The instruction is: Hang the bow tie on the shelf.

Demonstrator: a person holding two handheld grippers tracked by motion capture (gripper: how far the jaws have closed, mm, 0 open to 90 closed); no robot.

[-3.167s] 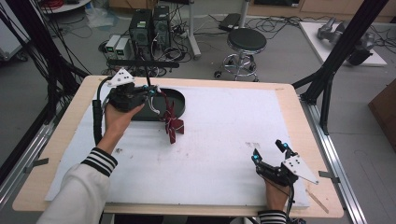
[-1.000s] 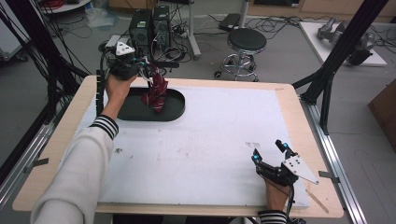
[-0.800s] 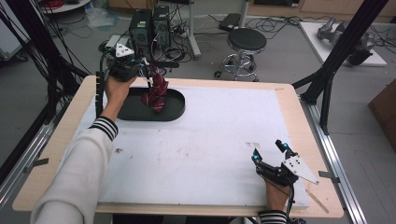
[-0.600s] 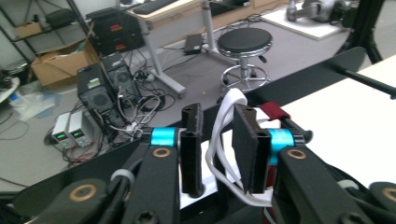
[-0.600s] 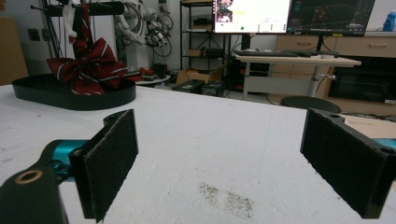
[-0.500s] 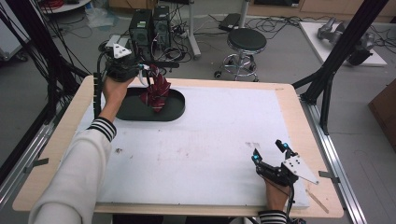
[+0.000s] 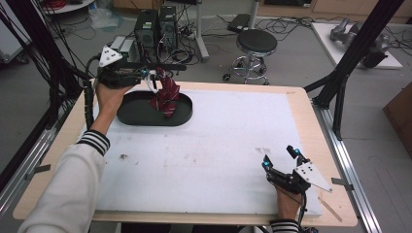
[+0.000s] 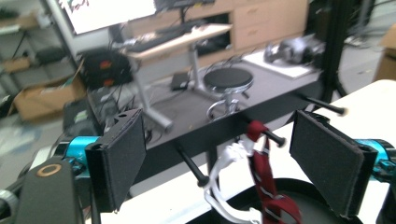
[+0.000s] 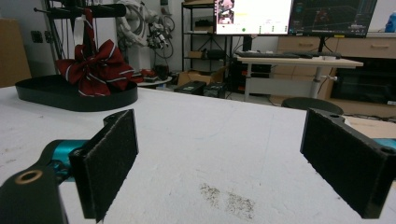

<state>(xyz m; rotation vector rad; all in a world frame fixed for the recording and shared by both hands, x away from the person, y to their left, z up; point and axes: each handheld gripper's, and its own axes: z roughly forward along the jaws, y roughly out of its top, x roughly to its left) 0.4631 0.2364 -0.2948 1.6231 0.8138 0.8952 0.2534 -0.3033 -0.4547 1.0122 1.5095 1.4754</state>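
The table [image 7: 311, 111] is a pale wood slab with rounded corners, most of it covered by a white sheet [image 7: 214, 155] that is rough and scuffed, with a dark smudge showing in the right gripper view. No writing can be read anywhere on the things at hand. The sheet lies bare from the middle to the right and near edges, so there is wide room to move there; the wood shows as a narrow rim all round.

At the far left stands a black oval tray [image 7: 141, 114] with a low wall, set close to the table's far edge. A thin black rack [image 9: 79, 9] rises over it, and from the rack hangs a dark red bow [image 7: 166, 94] of soft cloth with white stripes, its lower folds resting in the tray. White loops [image 8: 224, 172] hang beside it.

The left gripper [image 7: 145, 77] sits just left of the bow, its jaws having just been opening; they stand wide apart with the bow between them but untouched. The right gripper [image 7: 281, 160] rests at the near right corner, jaws spread, nothing in them
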